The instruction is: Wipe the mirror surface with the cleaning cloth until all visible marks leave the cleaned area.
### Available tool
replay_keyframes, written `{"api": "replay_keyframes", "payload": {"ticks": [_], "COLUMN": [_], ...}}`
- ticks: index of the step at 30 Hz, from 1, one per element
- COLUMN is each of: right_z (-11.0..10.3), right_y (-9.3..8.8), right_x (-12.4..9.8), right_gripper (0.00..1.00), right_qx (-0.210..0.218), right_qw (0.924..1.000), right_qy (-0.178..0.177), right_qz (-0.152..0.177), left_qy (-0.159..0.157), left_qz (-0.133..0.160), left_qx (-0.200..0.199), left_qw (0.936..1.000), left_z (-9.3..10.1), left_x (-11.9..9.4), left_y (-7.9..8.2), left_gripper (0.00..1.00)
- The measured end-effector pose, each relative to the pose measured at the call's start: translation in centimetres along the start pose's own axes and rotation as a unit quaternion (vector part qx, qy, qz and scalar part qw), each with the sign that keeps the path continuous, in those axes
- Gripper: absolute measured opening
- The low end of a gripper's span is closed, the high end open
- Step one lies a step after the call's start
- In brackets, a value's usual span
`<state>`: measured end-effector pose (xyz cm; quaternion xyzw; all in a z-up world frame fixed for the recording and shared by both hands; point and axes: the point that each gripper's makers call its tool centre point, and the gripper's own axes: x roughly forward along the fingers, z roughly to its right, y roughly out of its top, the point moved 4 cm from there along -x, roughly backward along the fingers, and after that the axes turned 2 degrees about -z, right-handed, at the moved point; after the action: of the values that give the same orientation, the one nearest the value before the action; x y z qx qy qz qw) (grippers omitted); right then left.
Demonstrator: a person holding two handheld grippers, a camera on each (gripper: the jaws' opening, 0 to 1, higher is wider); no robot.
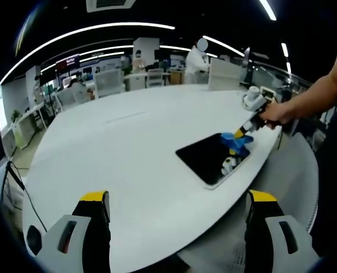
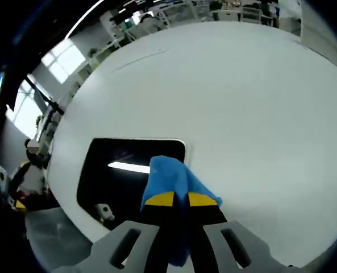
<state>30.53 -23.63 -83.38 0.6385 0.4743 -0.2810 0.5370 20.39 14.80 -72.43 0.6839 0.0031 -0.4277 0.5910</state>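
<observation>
A flat rectangular mirror (image 1: 208,157) with a dark reflecting face and white rim lies on the white table near its right edge. My right gripper (image 1: 245,135) comes in from the right, held by a person's hand, shut on a blue cleaning cloth (image 1: 236,142) that rests on the mirror's far right part. In the right gripper view the mirror (image 2: 120,173) lies left of centre, and the blue cloth (image 2: 171,179) is pinched between the yellow-tipped jaws of my right gripper (image 2: 181,200) at the mirror's right side. My left gripper (image 1: 177,207) stands open over the table's near edge, holding nothing.
The big white table (image 1: 123,142) stretches away to the left and back. A person's bare arm (image 1: 310,96) reaches in from the right. Office desks, chairs and a person in white (image 1: 198,60) stand far behind. The left gripper (image 2: 20,182) shows past the table's edge.
</observation>
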Motion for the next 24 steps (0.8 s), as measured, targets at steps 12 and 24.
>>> {"api": "replay_keyframes", "payload": {"ticks": [12, 24], "right_z": [-0.14, -0.62], "right_y": [0.13, -0.11], "right_x": [0.07, -0.09], "right_gripper": [0.02, 0.02], "right_qx": [-0.001, -0.003], "right_qw": [0.9999, 0.9997], "right_qy": [-0.012, -0.023], "right_qz": [-0.002, 0.005], "left_qy": [0.002, 0.003], "left_qz": [0.001, 0.001], "left_qx": [-0.001, 0.002], "left_qw": [1.0000, 1.0000], "left_z": [-0.08, -0.29], "left_x": [-0.18, -0.60], "left_y": [-0.14, -0.10], "left_gripper": [1.00, 1.00]}}
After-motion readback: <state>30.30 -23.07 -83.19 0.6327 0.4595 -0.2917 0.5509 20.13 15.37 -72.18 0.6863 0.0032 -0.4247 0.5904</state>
